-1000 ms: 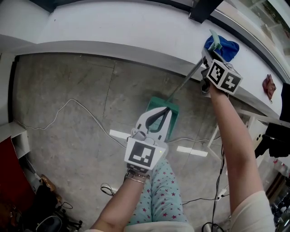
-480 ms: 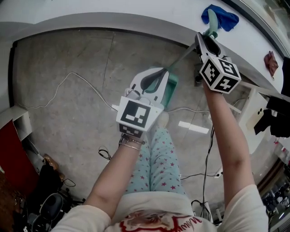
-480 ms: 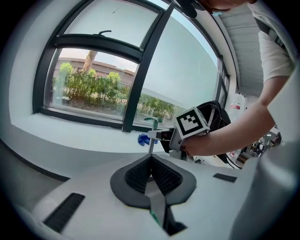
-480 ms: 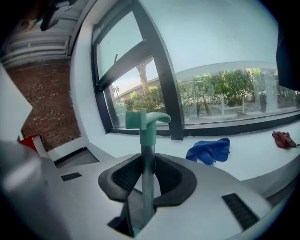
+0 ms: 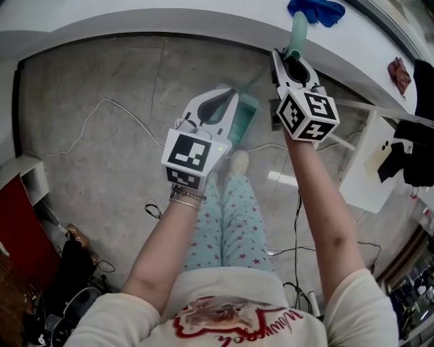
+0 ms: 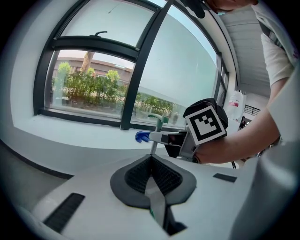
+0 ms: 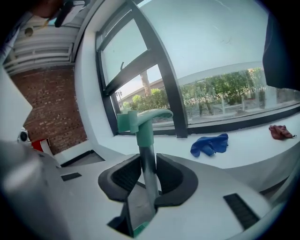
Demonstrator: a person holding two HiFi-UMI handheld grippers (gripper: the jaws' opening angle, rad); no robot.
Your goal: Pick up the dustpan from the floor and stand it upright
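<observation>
The dustpan is off the floor, and its green pan (image 5: 245, 115) hangs just right of my left gripper (image 5: 215, 101). Its grey pole runs up into my right gripper (image 5: 293, 64), which is shut on it just under the green handle (image 5: 297, 27). In the right gripper view the pole (image 7: 149, 168) stands between the pads, with the curved handle (image 7: 140, 123) above them. My left gripper (image 6: 151, 159) is shut with nothing between its jaws. From the left gripper view I see the right gripper (image 6: 164, 137) and the handle (image 6: 158, 119) ahead.
A white window sill runs along the far wall with a blue cloth (image 5: 315, 9) and a red rag (image 5: 399, 71) on it. A white cable (image 5: 108, 108) loops over the concrete floor. White furniture (image 5: 369, 169) stands at the right, a red cabinet (image 5: 20, 237) at the left.
My right gripper has carried the handle up and inward, so the pole stands steeper. The pan has swung in beside the left gripper, which rose a little.
</observation>
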